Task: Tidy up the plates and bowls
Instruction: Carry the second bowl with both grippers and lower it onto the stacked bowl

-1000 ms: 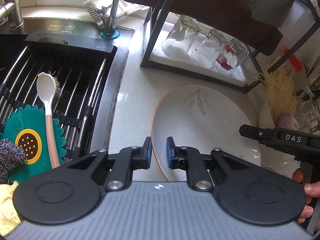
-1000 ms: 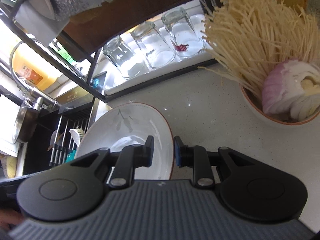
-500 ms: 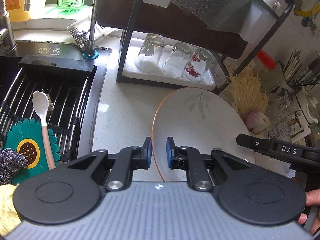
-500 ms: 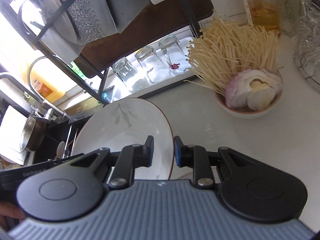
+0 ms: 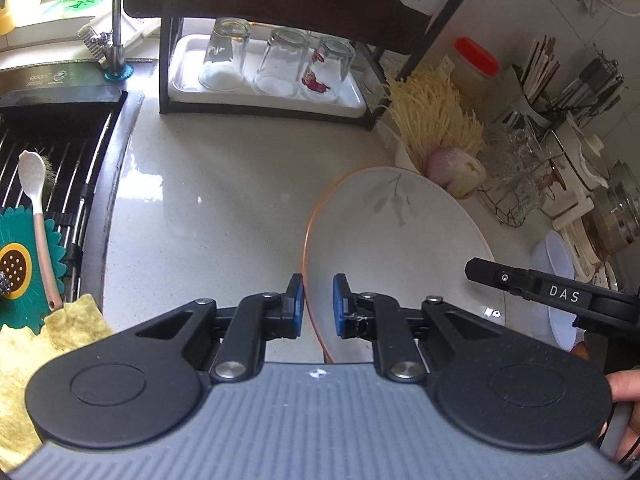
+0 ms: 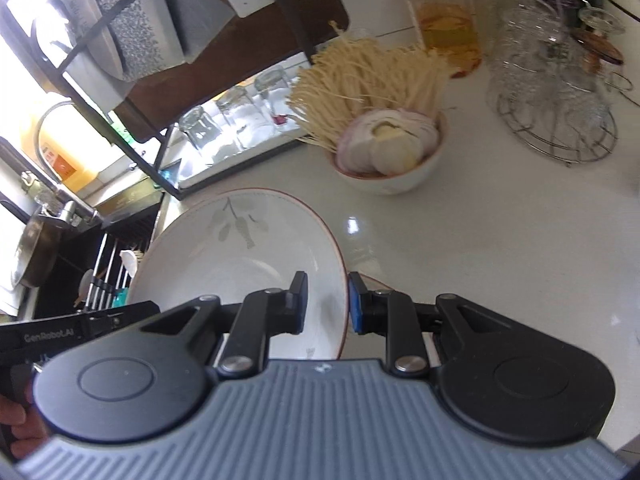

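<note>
White porcelain with a thin rust-orange rim and a faint grey leaf sprig, the plate (image 5: 396, 240) (image 6: 244, 252) hangs tilted above the pale countertop (image 5: 224, 200) (image 6: 480, 240), gripped from both sides. On its left edge the left gripper (image 5: 318, 304) pinches the rim between blue pads (image 5: 298, 304); on its right edge the right gripper (image 6: 326, 304) does the same, one pad (image 6: 354, 308) under the rim and the other over the plate's face. Neither pair of fingers is fully pressed together, since the rim fills the gap.

Just beyond the plate on the far right stands a white bowl (image 6: 400, 176) holding a bunch of enoki mushrooms (image 5: 432, 120) (image 6: 360, 80) and a cut purple onion (image 5: 452, 164) (image 6: 384, 140). Behind it a jar with a red lid (image 5: 476, 64) (image 6: 444, 16) holds amber liquid. A wire basket (image 6: 556, 120) further right is filled with clear glassware too jumbled to count. Far centre, a dark rack (image 5: 276, 0) shelters a white tray (image 5: 264, 96) with three upturned glasses (image 5: 280, 64) (image 6: 236, 120).

At left, the sink (image 5: 60, 152) carries a slatted drain rack with a white-and-pink spoon (image 5: 38, 216) lying on a green flower-shaped mat (image 5: 24, 260); a yellow cloth (image 5: 48, 352) is cut off at the near left edge. The plate's near portion is hidden behind both gripper bodies, and the rack's upper shelf is cropped out of view
</note>
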`<state>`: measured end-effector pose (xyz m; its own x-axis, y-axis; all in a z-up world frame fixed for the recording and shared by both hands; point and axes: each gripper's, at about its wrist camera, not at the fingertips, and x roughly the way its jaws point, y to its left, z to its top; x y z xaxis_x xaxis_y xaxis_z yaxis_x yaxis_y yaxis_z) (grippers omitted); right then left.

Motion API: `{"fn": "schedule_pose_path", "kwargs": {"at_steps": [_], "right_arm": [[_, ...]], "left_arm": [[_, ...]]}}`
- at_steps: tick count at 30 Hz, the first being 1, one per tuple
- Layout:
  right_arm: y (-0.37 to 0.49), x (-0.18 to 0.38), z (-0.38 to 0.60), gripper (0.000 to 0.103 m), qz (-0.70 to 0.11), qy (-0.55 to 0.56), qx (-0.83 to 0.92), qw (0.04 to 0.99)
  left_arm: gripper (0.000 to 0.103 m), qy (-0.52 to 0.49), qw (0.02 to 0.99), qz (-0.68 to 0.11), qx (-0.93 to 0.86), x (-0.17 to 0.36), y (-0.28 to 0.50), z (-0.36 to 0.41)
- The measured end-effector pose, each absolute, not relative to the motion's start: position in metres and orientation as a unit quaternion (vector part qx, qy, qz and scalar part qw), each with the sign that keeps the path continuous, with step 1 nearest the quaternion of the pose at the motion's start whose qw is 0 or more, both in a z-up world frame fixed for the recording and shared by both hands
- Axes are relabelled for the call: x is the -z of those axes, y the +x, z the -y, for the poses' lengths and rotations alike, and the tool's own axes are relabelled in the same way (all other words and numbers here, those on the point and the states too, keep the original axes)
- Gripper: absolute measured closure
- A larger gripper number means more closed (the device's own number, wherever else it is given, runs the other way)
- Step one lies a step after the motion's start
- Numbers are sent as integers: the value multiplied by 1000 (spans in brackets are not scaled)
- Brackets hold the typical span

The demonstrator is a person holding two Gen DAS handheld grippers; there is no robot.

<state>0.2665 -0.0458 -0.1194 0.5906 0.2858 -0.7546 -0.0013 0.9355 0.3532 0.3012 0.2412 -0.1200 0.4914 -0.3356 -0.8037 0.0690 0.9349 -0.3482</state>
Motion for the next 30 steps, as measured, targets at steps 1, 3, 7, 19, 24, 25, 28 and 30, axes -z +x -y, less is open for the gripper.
{"fn": "schedule_pose_path", "kwargs": {"at_steps": [1, 3, 7, 19, 24, 25, 28, 30], "right_arm": [[263, 121, 48, 79, -446, 158, -79, 877], [256, 123, 51, 79, -449, 147, -73, 878], [249, 129, 58, 79, -459, 135, -66, 876], [239, 139, 55, 79, -478, 78, -48, 873], [240, 145, 59, 79, -490, 74, -30, 868], [240, 146, 60, 79, -492, 77, -29, 867], [240, 147, 58, 79, -495, 70, -27, 866], [241, 148, 56, 78, -495, 65, -25, 866]], "left_arm": [[86, -135, 852, -492, 119, 121, 298, -237], [86, -131, 850, -496, 119, 123, 293, -230], [86, -140, 841, -508, 122, 129, 289, -222], [86, -85, 829, -534, 145, 143, 294, -203], [86, -59, 822, -545, 155, 149, 297, -192], [86, -52, 822, -546, 154, 151, 298, -190], [86, -50, 820, -548, 157, 153, 299, -189], [86, -50, 819, -551, 154, 154, 300, -191]]}}
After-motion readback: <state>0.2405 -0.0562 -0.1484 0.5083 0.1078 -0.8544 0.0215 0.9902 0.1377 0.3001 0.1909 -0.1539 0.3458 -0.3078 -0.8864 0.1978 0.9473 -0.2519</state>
